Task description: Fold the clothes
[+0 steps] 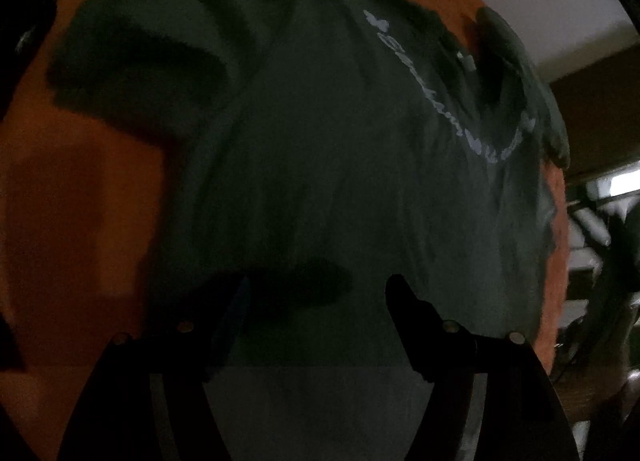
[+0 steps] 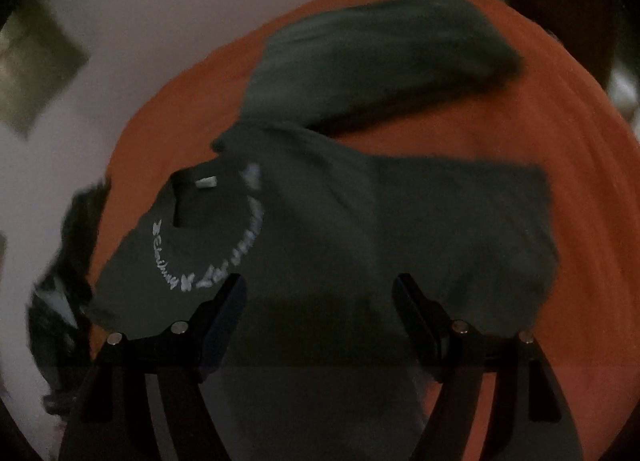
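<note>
Nearest, left tongs [image 1: 316, 293] and right tongs [image 2: 320, 293] both released, spread wide, hovering above the dark green shirt [image 2: 360, 229] with nothing between them. Shirt spread flat on the orange surface [image 2: 540, 109], white lettering [image 2: 248, 237] ringing the collar, far sleeve [image 2: 380, 61] bunched. Risk, as a judgement: dim light, dark cloth; pinching one layer or missing the hem, skewing the fold.

A shirt [image 2: 360, 221] lies spread flat on a cloth-covered surface [image 2: 580, 149]. In the right wrist view its collar [image 2: 192, 201] is at the left, one sleeve [image 2: 380, 65] reaches to the far side, and the hem is at the right. Both grippers hang above the shirt's near part.
</note>
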A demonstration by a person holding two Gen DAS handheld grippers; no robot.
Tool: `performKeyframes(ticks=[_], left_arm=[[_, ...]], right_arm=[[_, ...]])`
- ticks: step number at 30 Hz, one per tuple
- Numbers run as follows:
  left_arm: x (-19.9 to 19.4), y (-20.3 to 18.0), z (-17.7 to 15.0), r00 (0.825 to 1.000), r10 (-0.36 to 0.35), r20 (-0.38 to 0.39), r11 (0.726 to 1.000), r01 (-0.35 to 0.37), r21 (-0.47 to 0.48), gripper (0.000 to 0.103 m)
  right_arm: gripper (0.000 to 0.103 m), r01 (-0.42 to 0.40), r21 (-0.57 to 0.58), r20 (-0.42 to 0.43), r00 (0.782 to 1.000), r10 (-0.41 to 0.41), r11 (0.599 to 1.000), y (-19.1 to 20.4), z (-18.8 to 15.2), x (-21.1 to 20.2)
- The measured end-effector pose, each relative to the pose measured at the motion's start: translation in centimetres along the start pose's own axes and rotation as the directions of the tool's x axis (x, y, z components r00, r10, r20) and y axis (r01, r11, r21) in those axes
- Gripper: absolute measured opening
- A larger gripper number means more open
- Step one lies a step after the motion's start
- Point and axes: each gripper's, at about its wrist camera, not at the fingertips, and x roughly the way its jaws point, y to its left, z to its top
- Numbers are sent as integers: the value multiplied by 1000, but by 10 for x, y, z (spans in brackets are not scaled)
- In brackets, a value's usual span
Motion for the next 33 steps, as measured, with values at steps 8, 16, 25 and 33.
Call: performKeyframes(ticks=[8, 16, 25, 33], left_arm=[[3, 1, 17, 1000, -26, 1, 999, 26, -40, 71], [3, -10, 32, 1000, -12, 1, 995, 12, -96, 71], [-13, -10, 50, 999, -1, 50, 995, 6, -99, 71], [-14, 1, 12, 998, -6, -68, 999, 2, -55, 71]], right_arm=[[58, 149, 54, -28, 989, -148, 987, -2, 62, 96], [66, 284, -116, -19, 957, -288, 952, 10, 63, 116], [68, -49, 299, 60, 998, 32, 953, -102, 17, -5], [70, -199, 629, 180, 978, 109, 751, -258, -90, -92]])
